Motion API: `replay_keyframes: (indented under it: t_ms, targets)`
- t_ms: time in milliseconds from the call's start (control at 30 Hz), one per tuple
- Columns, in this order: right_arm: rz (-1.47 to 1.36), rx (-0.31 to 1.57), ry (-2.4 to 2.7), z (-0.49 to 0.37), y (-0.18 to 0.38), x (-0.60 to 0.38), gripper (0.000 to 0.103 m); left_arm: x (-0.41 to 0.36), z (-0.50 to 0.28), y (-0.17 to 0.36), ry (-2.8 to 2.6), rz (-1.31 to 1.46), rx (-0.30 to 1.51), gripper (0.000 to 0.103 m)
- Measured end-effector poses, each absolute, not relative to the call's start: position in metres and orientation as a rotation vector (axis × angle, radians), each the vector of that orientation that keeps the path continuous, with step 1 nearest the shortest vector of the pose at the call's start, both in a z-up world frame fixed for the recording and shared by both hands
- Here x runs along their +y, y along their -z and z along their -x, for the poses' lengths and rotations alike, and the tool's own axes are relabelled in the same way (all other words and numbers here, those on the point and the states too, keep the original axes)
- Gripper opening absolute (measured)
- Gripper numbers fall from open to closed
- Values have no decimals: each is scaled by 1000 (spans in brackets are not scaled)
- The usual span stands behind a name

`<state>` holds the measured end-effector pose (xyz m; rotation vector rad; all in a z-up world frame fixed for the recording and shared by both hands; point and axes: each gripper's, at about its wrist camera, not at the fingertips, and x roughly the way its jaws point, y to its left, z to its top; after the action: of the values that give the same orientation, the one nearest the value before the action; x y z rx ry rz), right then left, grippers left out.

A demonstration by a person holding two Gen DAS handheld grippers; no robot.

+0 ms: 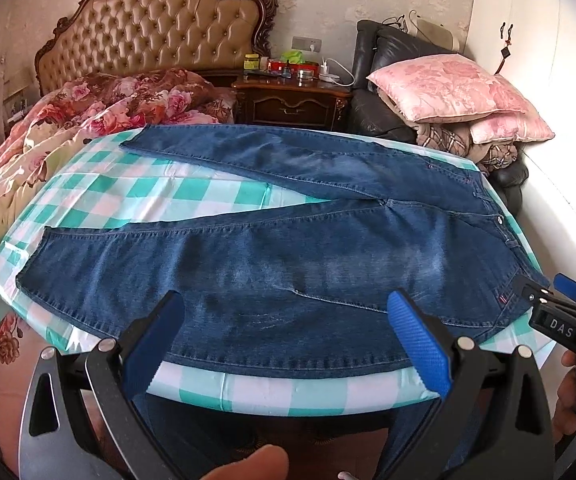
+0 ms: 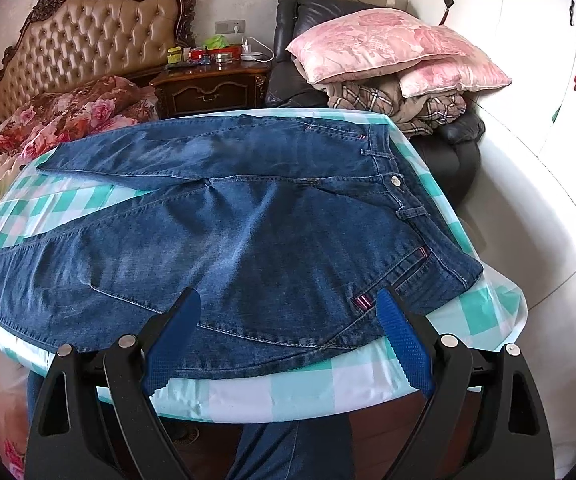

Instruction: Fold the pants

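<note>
A pair of blue jeans (image 1: 288, 248) lies flat on the table, waist to the right and both legs running left in a narrow V. In the right wrist view the jeans (image 2: 248, 232) show the waist button and a striped pocket tab near the right end. My left gripper (image 1: 286, 300) hovers over the near leg at the table's front edge, open with nothing between its blue pads. My right gripper (image 2: 288, 296) stands open above the hip and near hem, also empty. The right gripper (image 1: 547, 286) also shows at the right edge of the left wrist view, beside the waist.
A teal and white checked cloth (image 1: 192, 196) covers the table. Behind it are a bed with a floral quilt (image 1: 88, 120), a dark nightstand (image 1: 291, 100) with small items, and a black armchair piled with pink pillows (image 1: 447, 88). A white wardrobe (image 2: 507, 60) stands on the right.
</note>
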<state>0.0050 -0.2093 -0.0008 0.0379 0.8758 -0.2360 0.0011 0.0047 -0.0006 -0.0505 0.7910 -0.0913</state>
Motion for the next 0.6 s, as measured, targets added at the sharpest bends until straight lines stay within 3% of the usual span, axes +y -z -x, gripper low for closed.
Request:
replay_keyframes:
  t_ms: [600]
  targets:
    - [-46,874,241,-6,-2,-212,86,3,-1,0,102,51,789,102]
